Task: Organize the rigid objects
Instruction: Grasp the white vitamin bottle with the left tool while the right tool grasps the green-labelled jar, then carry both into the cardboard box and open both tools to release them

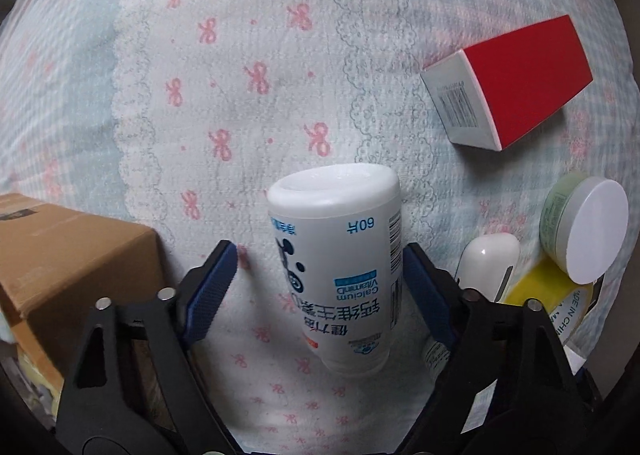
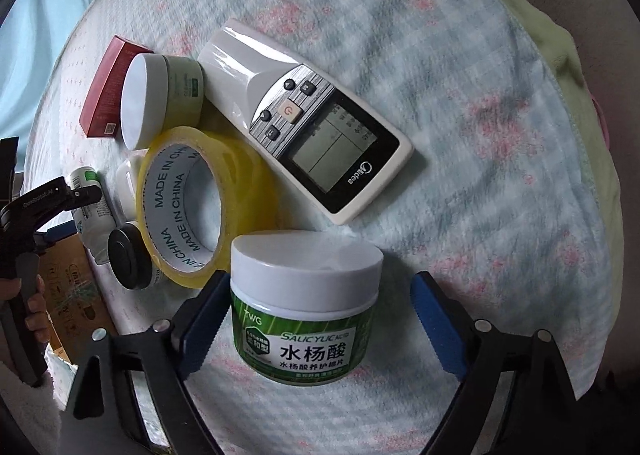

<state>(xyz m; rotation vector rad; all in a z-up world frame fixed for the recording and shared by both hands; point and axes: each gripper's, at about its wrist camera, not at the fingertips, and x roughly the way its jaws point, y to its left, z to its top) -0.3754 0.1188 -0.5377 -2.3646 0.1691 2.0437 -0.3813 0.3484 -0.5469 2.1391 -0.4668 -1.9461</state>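
The work surface is a patterned cloth (image 1: 248, 103) with pink bows, filling most of both views. It gives a soft, level bed, so the rigid items rest where they are set.

A cardboard box (image 1: 76, 259) occupies the lower left of the left wrist view. Judged from the task, it is the likely collection point. Its opening is cut off by the frame edge, so its contents cannot be confirmed.

In the upper centre of the right wrist view lies a white remote control (image 2: 308, 123), flat, display up. Left of it stands a roll of yellow tape (image 2: 200, 203) on edge, leaning among smaller items. A red carton (image 1: 508, 83) lies on its side at the upper right of the left wrist view, well apart from the cluster.

The left gripper (image 1: 318, 287) is spread wide around a white vitamin bottle (image 1: 336, 271), which lies with its base pointing away from the camera. Its right side sits against or just beside the right pad; the left pad is clearly apart. No grasp is established.

The right gripper (image 2: 316, 319) is likewise spread, straddling a green-labelled jar (image 2: 306, 311) at lower centre. The left pad looks to touch the jar; the right pad is apart.

Small items at left of the tape, a black-lidded pot (image 2: 128, 259) and a small white tube (image 2: 90, 211), are partly hidden.
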